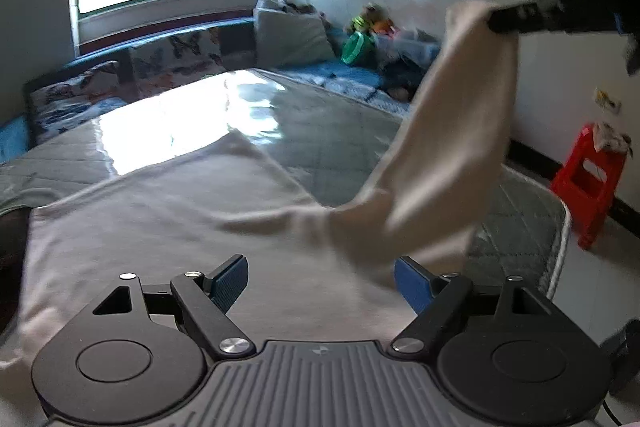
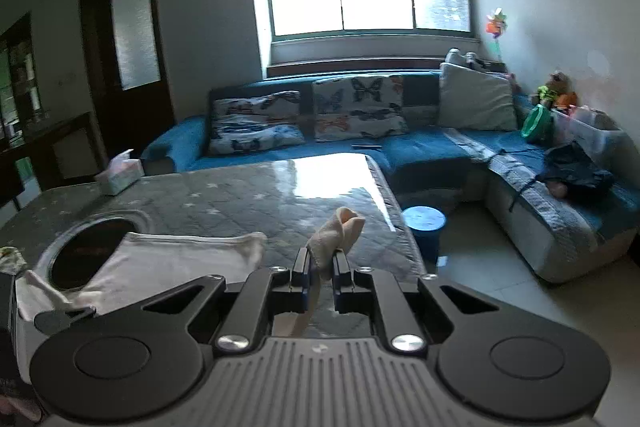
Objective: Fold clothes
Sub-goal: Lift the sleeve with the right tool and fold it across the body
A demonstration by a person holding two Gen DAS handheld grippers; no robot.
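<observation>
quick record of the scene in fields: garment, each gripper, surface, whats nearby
garment: pale shirt lying on the table, its sleeve lifted
right gripper: shut on sleeve end
left gripper: open over the shirt, holding nothing
surface: table with grey quilted cover
nearby: tissue box on the table, blue sofa, red stool

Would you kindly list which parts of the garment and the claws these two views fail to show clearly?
- Left wrist view: the white garment runs under the camera housing, so its near hem is hidden.
- Left wrist view: the lifted sleeve and the right claw pinching it are motion-blurred.
- Right wrist view: the sleeve drops behind the claw, hiding its length.
- Right wrist view: the left claw is cut off at the edge.
</observation>
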